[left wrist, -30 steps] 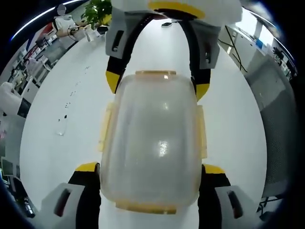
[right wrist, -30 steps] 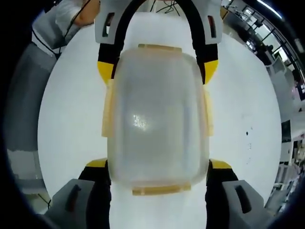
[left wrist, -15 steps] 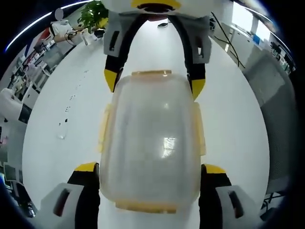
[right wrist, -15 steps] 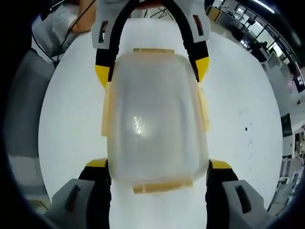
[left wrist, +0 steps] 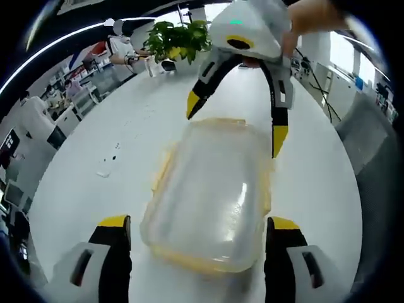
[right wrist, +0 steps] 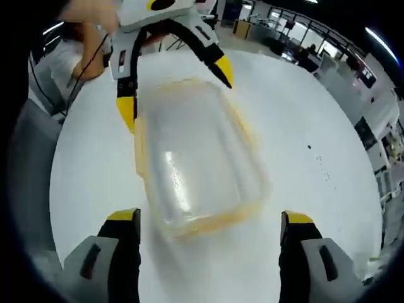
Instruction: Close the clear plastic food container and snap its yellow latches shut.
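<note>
Two hand-held grippers face each other over a white worktop point(left wrist: 95, 145) with a clear plastic food container point(left wrist: 211, 196) lying flat between them, lid on. Left hand-held gripper point(left wrist: 199, 230) spread wide, jaws apart on either side of the container's near end, not touching it. Right hand-held gripper point(right wrist: 211, 221) likewise spread wide, clear of the container point(right wrist: 189, 161). Yellow latches point(left wrist: 163, 173) blurred along the rim; cannot tell whether snapped down. Potted plant point(left wrist: 180, 41) beyond the worktop's far edge.
</note>
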### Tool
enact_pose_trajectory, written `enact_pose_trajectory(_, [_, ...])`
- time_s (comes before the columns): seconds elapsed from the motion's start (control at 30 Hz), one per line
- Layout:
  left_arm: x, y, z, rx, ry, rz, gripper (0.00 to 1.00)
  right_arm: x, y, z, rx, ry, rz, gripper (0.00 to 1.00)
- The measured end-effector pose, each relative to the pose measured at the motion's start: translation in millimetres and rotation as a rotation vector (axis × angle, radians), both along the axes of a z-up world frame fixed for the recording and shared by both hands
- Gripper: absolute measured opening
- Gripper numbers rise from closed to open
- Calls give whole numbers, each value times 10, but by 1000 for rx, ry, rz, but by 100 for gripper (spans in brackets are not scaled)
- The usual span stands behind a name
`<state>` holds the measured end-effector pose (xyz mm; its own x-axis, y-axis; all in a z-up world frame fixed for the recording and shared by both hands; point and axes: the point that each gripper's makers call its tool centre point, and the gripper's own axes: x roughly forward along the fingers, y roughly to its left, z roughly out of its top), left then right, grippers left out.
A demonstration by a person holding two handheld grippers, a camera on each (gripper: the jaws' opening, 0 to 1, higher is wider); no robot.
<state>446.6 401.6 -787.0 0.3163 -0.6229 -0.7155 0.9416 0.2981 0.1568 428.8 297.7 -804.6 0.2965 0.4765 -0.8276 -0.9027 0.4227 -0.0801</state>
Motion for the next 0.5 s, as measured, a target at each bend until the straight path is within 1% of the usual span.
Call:
enact_pose_trajectory(0.03, [0,18,11,-14,-6,20,86,17,-16,23,15,-23,-15,92])
enact_pose_trajectory(0.07, [-3,20,17,-25,-9,30,86,7,-36,25,14,-28,-21,92])
enact_pose_trajectory(0.1, [-8,15,35,-51,-11,47,86,-25,-42,26,30,-21,-41,93])
enact_pose_trajectory(0.2, [13,9,106,-137,-16,116,87,-30,-47,60,90,-38,-97,95])
enact_pose_trajectory(0.23, [18,24,121,-155,-15,138,87,-41,-55,80,120,-36,-141,96])
enact_pose_trajectory(0.27, [23,61,137,-178,-12,177,87,-39,-48,98,146,-41,-155,97])
enact_pose_trajectory(0.3, [27,75,146,-199,-9,200,88,-43,-50,108,166,-40,-176,98])
enact_pose_trajectory(0.33, [26,92,132,-215,-1,221,88,-58,-52,119,201,-29,-214,97])
enact_pose_trajectory(0.37, [18,116,108,-218,7,235,89,-54,-48,138,229,-36,-237,98])
enact_pose_trajectory(0.4, [24,152,85,-216,5,254,89,-46,-42,164,258,-53,-254,100])
enact_pose_trajectory(0.43, [26,176,76,-235,2,275,90,-56,-35,195,290,-71,-268,99])
enact_pose_trajectory(0.47, [17,198,85,-262,2,301,90,-78,-21,208,319,-66,-284,99])
enact_pose_trajectory(0.5, [25,236,97,-263,-23,313,90,-102,18,244,369,-65,-301,99])
